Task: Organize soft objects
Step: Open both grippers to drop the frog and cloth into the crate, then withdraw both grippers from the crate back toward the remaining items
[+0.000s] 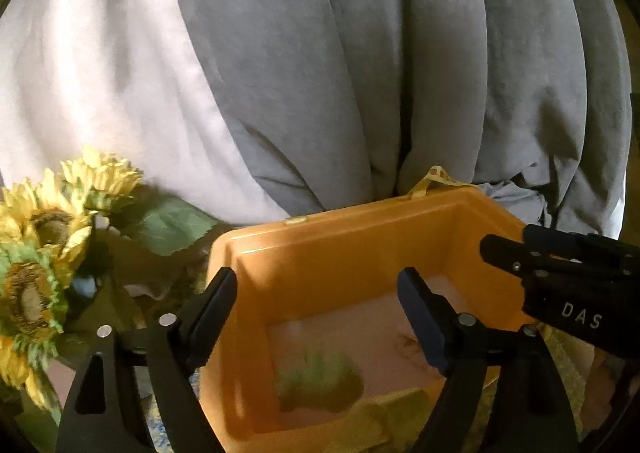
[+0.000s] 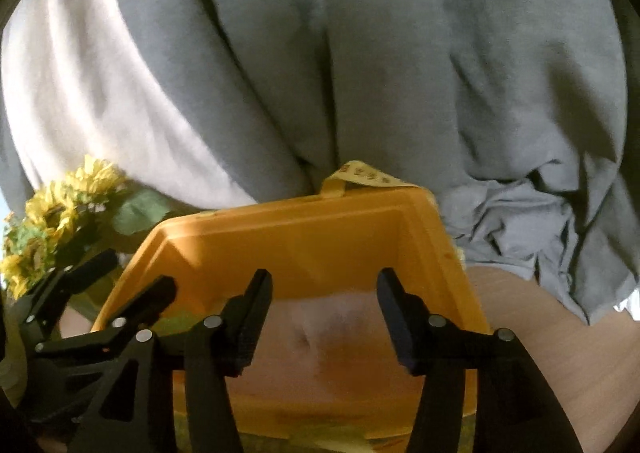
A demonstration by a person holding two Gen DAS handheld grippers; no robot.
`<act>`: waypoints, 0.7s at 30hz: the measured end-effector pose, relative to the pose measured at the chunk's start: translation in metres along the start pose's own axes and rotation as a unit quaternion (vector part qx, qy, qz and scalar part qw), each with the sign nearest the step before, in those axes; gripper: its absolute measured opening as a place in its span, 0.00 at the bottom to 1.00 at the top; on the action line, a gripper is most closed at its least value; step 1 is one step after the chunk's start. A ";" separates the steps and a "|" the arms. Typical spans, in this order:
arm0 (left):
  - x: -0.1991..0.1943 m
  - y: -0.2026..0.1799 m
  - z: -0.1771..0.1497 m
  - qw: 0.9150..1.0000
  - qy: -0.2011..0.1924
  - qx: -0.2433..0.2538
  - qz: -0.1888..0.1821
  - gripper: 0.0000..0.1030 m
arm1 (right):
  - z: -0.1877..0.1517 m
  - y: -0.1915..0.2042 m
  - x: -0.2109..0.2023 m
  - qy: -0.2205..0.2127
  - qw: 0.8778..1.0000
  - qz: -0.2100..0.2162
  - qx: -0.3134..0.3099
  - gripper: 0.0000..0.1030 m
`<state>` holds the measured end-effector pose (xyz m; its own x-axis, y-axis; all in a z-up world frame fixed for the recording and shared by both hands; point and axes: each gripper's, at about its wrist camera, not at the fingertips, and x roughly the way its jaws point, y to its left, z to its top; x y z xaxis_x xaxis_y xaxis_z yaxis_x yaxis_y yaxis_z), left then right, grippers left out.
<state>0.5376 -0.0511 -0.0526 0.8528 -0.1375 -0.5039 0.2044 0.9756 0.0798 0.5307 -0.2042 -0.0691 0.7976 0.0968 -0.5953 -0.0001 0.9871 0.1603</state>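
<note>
An orange plastic bin (image 1: 344,249) sits in front of both grippers, also in the right wrist view (image 2: 304,237). Inside lie a pale pink soft item (image 1: 360,337) with a green fuzzy patch (image 1: 316,377) and a yellow cloth (image 1: 384,421); the right wrist view shows the pink item (image 2: 328,333). My left gripper (image 1: 320,317) is open and empty over the bin's near left side. My right gripper (image 2: 324,317) is open and empty above the pink item. The right gripper shows in the left view (image 1: 560,277), the left one in the right view (image 2: 104,301).
Grey and white bedding (image 1: 320,53) rises behind the bin. Artificial sunflowers (image 1: 44,245) stand left of the bin. A yellow strap (image 2: 360,175) pokes up at the bin's far rim. A crumpled grey cloth (image 2: 520,221) lies to the right on a wooden surface (image 2: 560,333).
</note>
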 end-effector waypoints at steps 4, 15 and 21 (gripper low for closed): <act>-0.019 0.000 -0.001 1.000 -0.012 0.004 0.009 0.82 | -0.002 0.000 -0.014 -0.011 1.000 -0.022 -0.001 0.63; -0.091 0.005 0.000 0.998 -0.053 -0.010 0.021 0.87 | -0.005 0.012 -0.085 -0.065 0.997 -0.042 -0.001 0.74; -0.131 0.006 -0.008 0.997 -0.072 -0.012 0.029 0.88 | -0.011 0.018 -0.124 -0.095 0.994 -0.061 -0.009 0.80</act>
<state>0.4228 -0.0262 0.0071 0.9236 -0.1023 -0.3695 0.1428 0.9862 0.0839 0.4248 -0.1965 -0.0013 0.8917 -0.0480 -0.4501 0.0940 0.9923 0.0804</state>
